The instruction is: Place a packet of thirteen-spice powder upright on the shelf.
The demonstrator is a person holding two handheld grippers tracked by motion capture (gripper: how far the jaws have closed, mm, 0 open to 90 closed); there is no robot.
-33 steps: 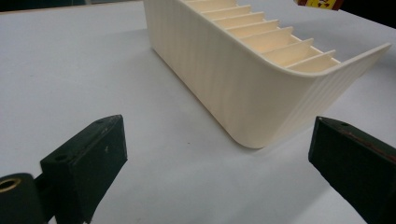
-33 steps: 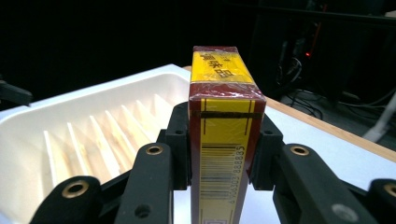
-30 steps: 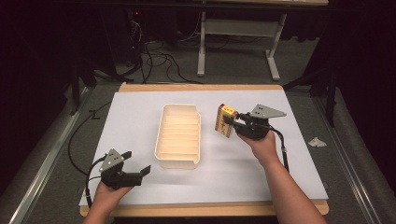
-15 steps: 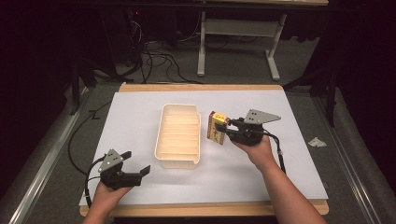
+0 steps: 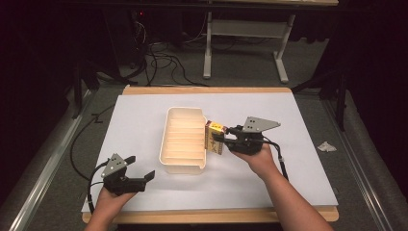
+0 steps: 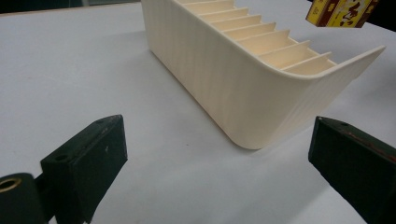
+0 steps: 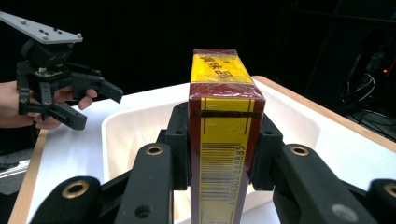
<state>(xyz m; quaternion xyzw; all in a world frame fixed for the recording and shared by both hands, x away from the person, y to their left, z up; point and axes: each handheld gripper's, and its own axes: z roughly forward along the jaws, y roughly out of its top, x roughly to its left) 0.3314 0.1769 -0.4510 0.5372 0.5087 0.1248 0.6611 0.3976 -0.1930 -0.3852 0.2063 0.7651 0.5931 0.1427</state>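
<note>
1. The right gripper (image 5: 225,140) clamps a yellow and red box (image 5: 215,138) between its two pads, one on each broad side
2. The box hangs in the air just beside the right rim of the cream divided tray (image 5: 184,166)
3. The left gripper (image 5: 143,169) rests on the white table (image 5: 134,115), jaws wide apart, holding nothing
</note>
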